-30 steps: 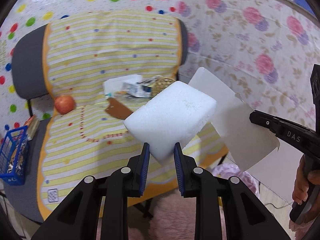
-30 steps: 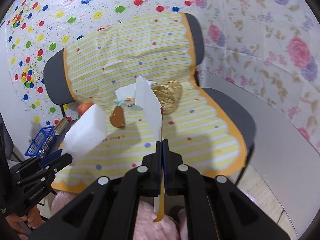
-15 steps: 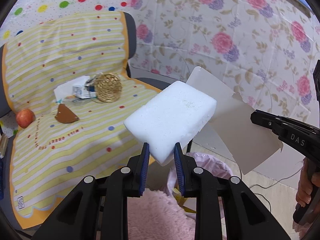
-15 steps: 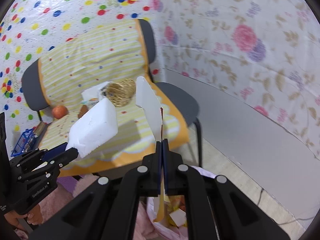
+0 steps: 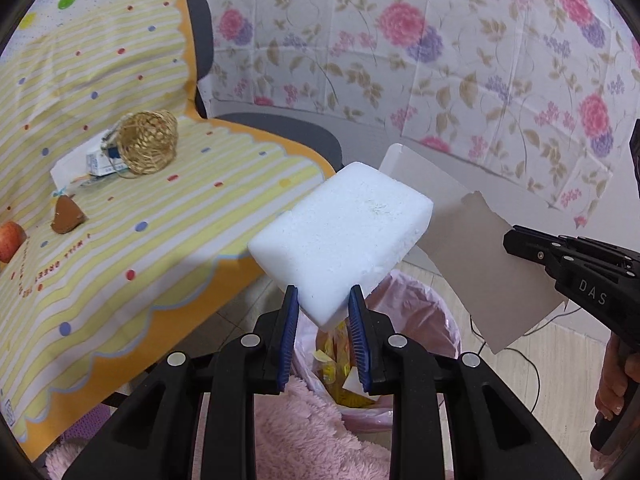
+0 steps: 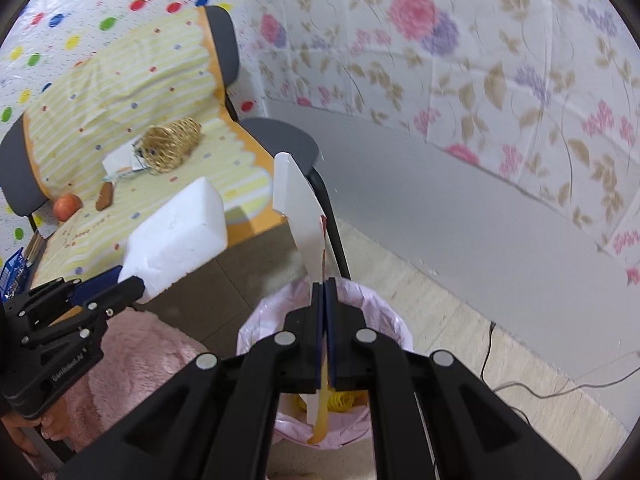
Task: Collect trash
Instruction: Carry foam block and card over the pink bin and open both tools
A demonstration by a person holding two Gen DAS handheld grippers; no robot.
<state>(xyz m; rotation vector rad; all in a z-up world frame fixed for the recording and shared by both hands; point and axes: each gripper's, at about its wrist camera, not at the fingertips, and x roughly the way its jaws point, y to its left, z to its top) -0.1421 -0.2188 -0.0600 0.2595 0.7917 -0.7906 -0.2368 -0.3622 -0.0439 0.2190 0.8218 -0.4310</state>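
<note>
Left hand-held gripper (image 5: 322,308) is clamped on a white foam block (image 5: 340,240), right hand-held gripper (image 6: 325,292) pinched tight on a card sheet (image 6: 300,216), both right above the pink-lined trash bin (image 6: 384,320). Further back, a wicker ball (image 5: 148,148) sits on the chair (image 5: 280,132).

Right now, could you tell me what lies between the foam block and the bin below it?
Nothing: in the left wrist view, the foam block hangs in open air above the pink-lined bin.
</note>
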